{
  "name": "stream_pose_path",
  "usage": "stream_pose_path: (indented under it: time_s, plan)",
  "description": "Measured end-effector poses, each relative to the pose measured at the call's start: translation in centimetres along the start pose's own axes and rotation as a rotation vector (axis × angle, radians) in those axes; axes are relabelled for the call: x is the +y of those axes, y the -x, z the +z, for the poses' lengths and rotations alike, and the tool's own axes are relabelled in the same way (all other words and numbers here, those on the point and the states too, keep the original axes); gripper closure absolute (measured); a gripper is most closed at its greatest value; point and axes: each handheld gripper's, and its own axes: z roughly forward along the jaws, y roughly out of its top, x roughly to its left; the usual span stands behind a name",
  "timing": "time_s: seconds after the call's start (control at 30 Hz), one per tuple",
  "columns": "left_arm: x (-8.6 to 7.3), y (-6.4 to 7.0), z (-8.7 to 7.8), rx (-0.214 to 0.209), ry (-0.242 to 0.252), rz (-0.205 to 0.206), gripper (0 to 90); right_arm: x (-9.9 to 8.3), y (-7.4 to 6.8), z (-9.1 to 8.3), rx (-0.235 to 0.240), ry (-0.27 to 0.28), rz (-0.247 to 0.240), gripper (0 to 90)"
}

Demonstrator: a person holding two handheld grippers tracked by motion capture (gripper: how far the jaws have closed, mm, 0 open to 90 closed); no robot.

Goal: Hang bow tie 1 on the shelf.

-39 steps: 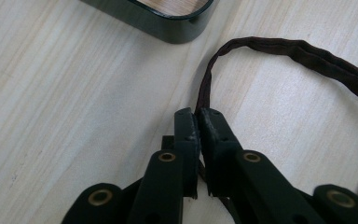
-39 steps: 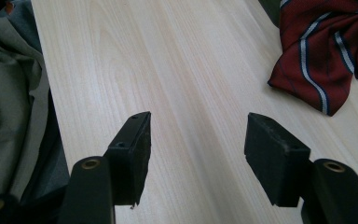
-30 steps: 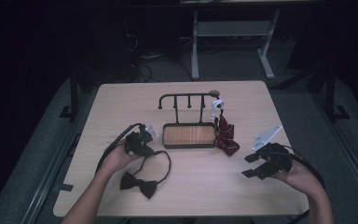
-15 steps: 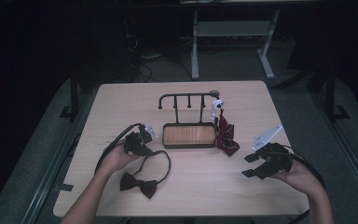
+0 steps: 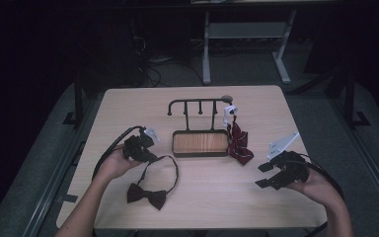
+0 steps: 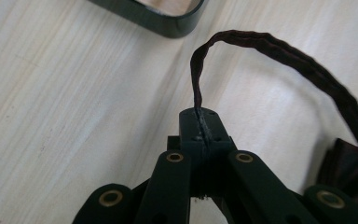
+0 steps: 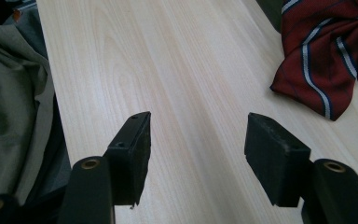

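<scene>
Bow tie (image 5: 147, 196) strap (image 6: 279, 56) stays pinched in my left gripper (image 5: 145, 152), barely moved at 9 o'clock, right gripper (image 7: 198, 140) idling wide open, empty.

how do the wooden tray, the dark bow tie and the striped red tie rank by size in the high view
1. wooden tray, largest.
2. dark bow tie counting its strap loop, held by the left tongs.
3. striped red tie, bunched, so unsure against the bow tie.

Wooden table (image 5: 128, 106) bears rack tray (image 5: 200, 143), bow tie (image 5: 147, 195), striped tie (image 5: 239, 145).
</scene>
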Motion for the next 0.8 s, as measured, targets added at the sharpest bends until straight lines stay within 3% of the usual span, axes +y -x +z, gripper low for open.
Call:
stream_pose_path:
  time_s: [0.6,0.8]
  plan:
    - [0.4,1.2,-4.0,-0.045,-0.006,0.055,89.8,0.2,-0.1,-0.1,-0.004,-0.001,-0.005,40.2]
    - [0.7,1.6,-5.3,-0.047,0.013,0.061,89.8,0.2,-0.1,-0.1,-0.004,-0.001,-0.005,40.2]
